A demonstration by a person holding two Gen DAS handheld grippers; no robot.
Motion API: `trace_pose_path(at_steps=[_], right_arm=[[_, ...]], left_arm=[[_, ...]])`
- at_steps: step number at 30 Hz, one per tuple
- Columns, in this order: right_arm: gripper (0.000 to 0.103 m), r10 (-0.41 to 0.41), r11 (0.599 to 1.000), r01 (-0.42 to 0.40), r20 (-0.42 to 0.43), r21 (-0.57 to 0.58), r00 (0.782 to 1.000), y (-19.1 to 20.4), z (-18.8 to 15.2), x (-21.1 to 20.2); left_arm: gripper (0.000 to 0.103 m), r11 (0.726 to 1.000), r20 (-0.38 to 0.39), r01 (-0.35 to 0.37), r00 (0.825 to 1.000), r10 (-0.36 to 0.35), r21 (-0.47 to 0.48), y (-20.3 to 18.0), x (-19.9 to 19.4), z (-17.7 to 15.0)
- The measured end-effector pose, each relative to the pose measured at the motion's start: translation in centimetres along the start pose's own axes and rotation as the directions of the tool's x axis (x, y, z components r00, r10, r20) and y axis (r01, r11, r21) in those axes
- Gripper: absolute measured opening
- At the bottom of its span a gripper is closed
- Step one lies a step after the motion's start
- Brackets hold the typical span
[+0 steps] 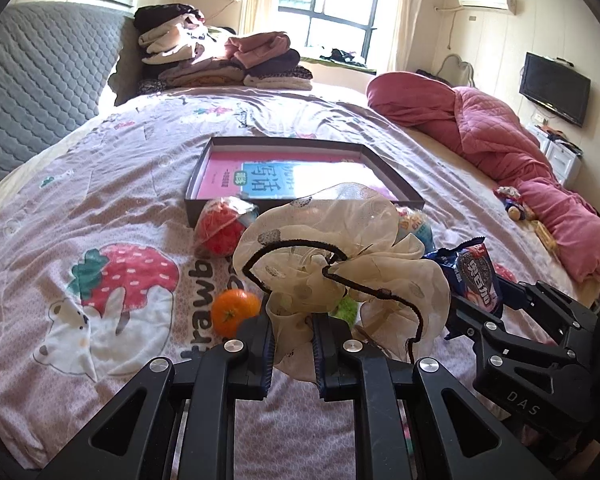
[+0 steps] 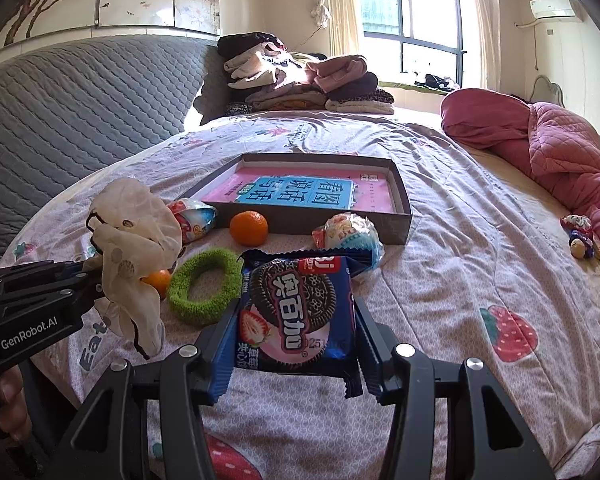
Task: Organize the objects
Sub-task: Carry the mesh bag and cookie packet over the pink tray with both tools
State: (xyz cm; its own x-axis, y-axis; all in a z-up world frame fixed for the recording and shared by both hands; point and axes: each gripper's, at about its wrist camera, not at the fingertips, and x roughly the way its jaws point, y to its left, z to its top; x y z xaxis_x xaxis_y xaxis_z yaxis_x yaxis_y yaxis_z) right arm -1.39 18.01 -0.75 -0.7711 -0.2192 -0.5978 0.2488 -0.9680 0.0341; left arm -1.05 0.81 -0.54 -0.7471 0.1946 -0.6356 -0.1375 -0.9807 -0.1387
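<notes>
My left gripper (image 1: 294, 344) is shut on a cream sheer hair bow (image 1: 340, 248) with a black wire edge, held just above the bedspread. The right wrist view shows the same bow (image 2: 132, 232) at the left, in the left gripper (image 2: 94, 276). My right gripper (image 2: 296, 340) is shut on a blue cookie packet (image 2: 296, 308), its pads pressing both sides. That packet (image 1: 474, 276) and the right gripper (image 1: 466, 320) appear at the right of the left wrist view. Beyond them lies a shallow dark box (image 2: 404, 204) holding a pink and blue book (image 2: 300, 194).
Loose on the bedspread are a green fuzzy ring (image 2: 180, 300), two oranges (image 2: 249, 227) (image 2: 158, 280) and two wrapped snacks (image 2: 192, 218) (image 2: 350, 234). Folded clothes (image 2: 300, 80) are stacked at the far end. A pink quilt (image 2: 560, 152) lies at the right, a grey quilted headboard (image 2: 80, 100) at the left.
</notes>
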Motion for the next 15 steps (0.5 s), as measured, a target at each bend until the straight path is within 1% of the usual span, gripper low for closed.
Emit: trace_pose_path(at_steps=[5, 11, 15], right_arm=[[0.052, -0.009, 1.0, 0.009, 0.021, -0.005, 1.0, -0.4, 0.9, 0.5], [0.052, -0.017, 1.0, 0.017, 0.029, -0.004, 0.999, -0.9, 1.8, 1.3], [0.052, -0.031, 0.999, 0.032, 0.042, -0.02, 0.999, -0.9, 2.4, 1.8]], left_arm=[[0.016, 1.0, 0.021, -0.013, 1.0, 0.013, 0.007, 0.5, 0.6, 1.1], [0.016, 1.0, 0.031, -0.006, 0.999, 0.005, 0.02, 0.8, 1.5, 2.2], [0.016, 0.999, 0.059, -0.019, 0.998, 0.017, 0.033, 1.1, 1.8, 3.6]])
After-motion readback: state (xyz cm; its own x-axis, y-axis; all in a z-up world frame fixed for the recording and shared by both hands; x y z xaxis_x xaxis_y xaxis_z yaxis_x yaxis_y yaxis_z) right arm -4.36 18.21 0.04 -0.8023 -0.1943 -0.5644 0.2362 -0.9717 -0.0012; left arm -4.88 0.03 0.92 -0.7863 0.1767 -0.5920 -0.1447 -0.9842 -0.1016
